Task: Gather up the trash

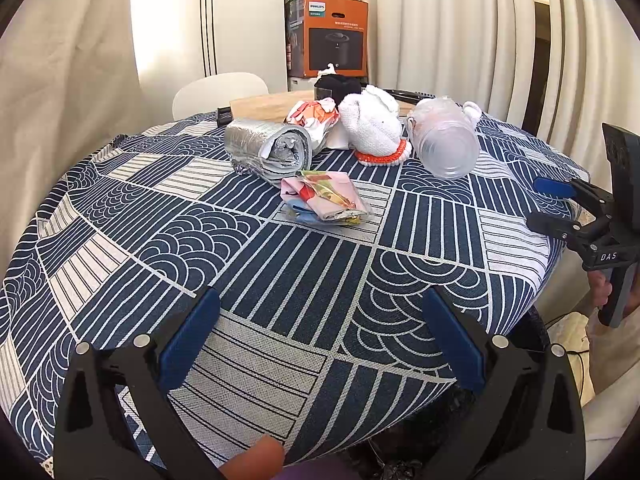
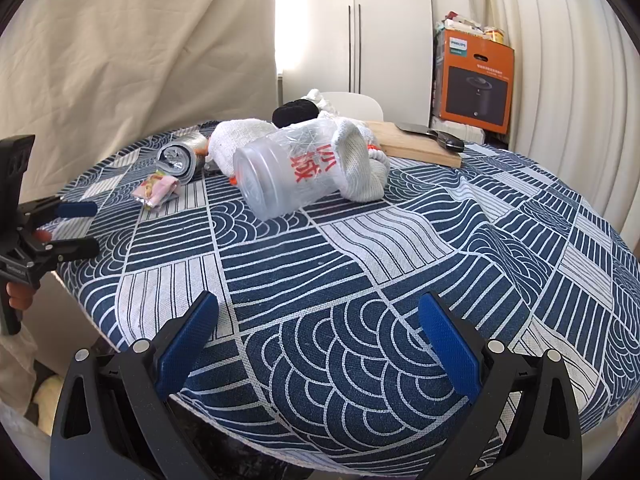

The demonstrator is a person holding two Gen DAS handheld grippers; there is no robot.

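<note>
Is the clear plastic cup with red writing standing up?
No, the clear plastic cup lies on its side on the blue patterned tablecloth.

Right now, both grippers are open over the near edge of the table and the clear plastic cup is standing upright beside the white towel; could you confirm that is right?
Not quite: the clear plastic cup is lying on its side, not upright, as the right wrist view shows. The rest holds: it lies beside the white towel, and the left gripper and right gripper are both open over the table's near edge.

Crumpled wrapper [image 1: 324, 198] lies on patterned tablecloth [image 1: 160, 240] before foil roll [image 1: 268, 148].
</note>
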